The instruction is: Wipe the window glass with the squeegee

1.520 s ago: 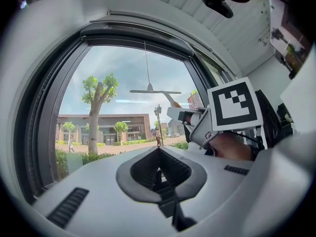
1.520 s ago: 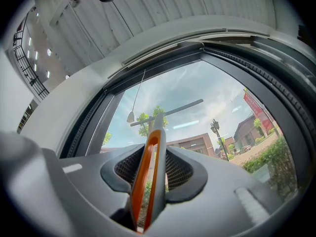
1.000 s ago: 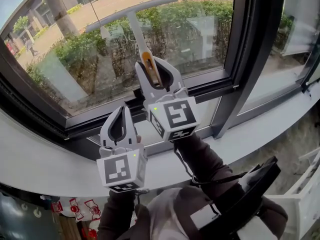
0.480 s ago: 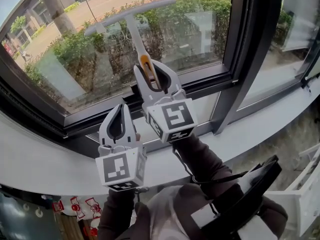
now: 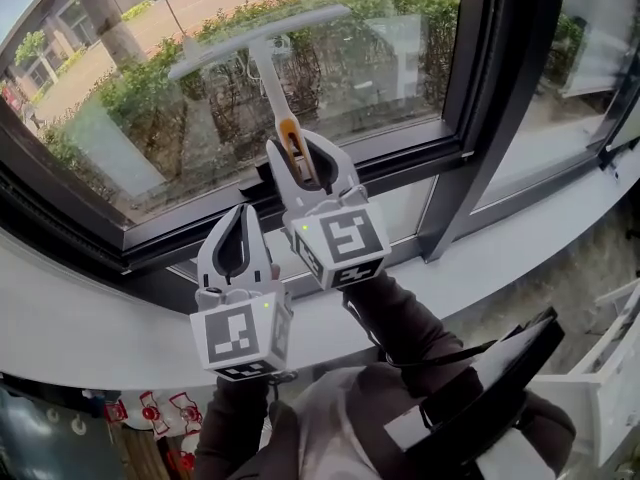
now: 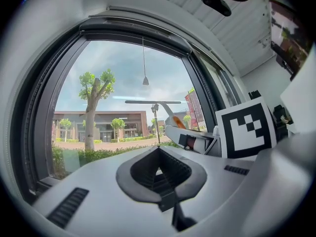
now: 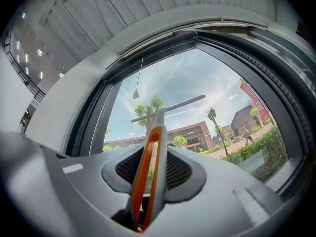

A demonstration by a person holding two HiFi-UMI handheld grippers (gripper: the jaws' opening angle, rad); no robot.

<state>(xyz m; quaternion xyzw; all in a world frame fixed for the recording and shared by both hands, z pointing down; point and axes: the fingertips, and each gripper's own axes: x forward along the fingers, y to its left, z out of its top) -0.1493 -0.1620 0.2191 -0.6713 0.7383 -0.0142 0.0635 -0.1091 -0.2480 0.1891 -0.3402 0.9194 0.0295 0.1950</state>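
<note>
A grey T-shaped squeegee (image 5: pixel 262 40) with an orange-edged handle lies with its blade against the window glass (image 5: pixel 140 138), high on the pane. My right gripper (image 5: pixel 303 144) is shut on the handle's lower end; its jaws have just been closing with the handle between them. In the right gripper view the handle (image 7: pixel 152 154) runs up between the pads to the blade (image 7: pixel 170 107). My left gripper (image 5: pixel 238 218) hovers lower left, over the sill, shut and empty. The left gripper view shows its tips (image 6: pixel 158 150) meeting, with the squeegee blade (image 6: pixel 152 102) ahead.
A dark window frame (image 5: pixel 300 193) borders the pane, with a thick mullion (image 5: pixel 480 98) to the right and a second pane beyond. A white sill (image 5: pixel 90 318) runs beneath. The person's dark sleeves and a strap fill the bottom of the head view.
My right gripper and the squeegee have slid a little way down the glass. The left gripper has stayed where it was.
</note>
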